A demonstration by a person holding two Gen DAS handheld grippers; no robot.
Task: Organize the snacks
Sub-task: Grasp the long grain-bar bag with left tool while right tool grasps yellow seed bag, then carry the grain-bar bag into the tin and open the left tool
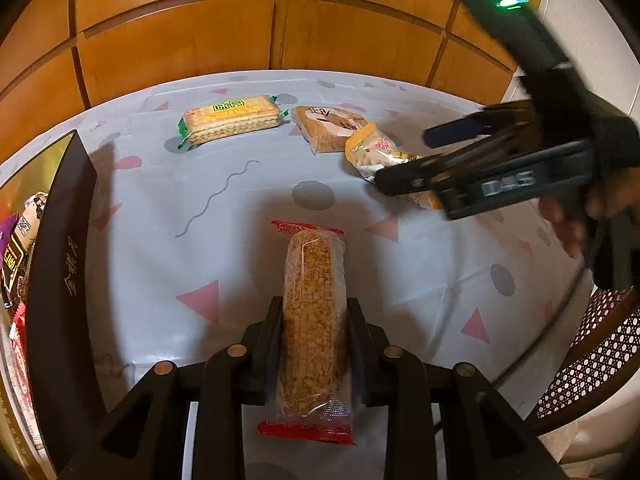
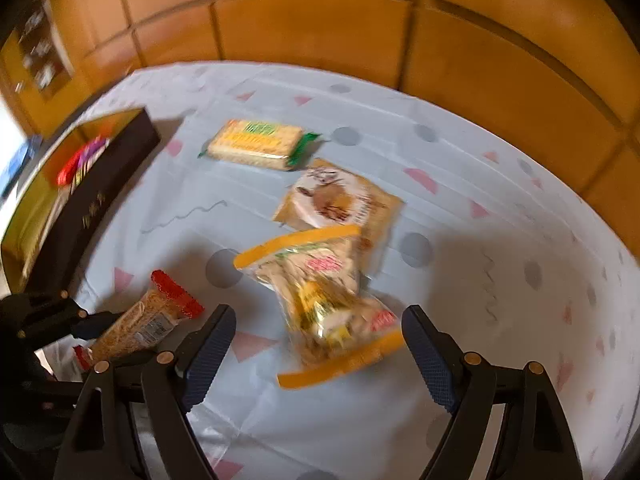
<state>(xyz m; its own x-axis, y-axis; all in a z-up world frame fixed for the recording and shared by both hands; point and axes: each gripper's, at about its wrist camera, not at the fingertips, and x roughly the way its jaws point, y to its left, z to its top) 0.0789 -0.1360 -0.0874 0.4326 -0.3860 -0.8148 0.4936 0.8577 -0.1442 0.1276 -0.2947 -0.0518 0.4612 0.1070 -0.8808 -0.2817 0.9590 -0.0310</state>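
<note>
The left gripper (image 1: 314, 320) is clamped on a long bar (image 1: 314, 316) of golden, grainy puffed crisp in clear film with red crimped ends; its black fingers (image 1: 273, 326) press the bar's two long sides, and the bar points toward the far edge of the tabletop (image 1: 248, 208), near the middle of its near edge. The right gripper (image 2: 318, 356) has its jaws wide apart, blue ribbed pads (image 2: 208, 354) facing inward, around a crinkly clear bag (image 2: 320, 304) with orange sealed ends and pale twisted sticks inside; whether the pads touch it cannot be told, as the view is blurred. Four snacks lie outside the box: the bar, the bag, a flat square orange-and-white pouch (image 2: 340, 204) partly under the bag's far end, and a rectangular pack of stacked pale crackers (image 1: 232, 120) with green crimped ends toward the far edge. The tabletop wears a smooth, glossy pale cloth printed with pink triangles, grey dots and squiggles. At its left edge sits one long dark box (image 1: 60, 272) with a gold-lined inside, holding several bright wrappers, too crowded to count. Wooden panelling (image 1: 180, 40) with grooved squares stands behind the far edge.
</note>
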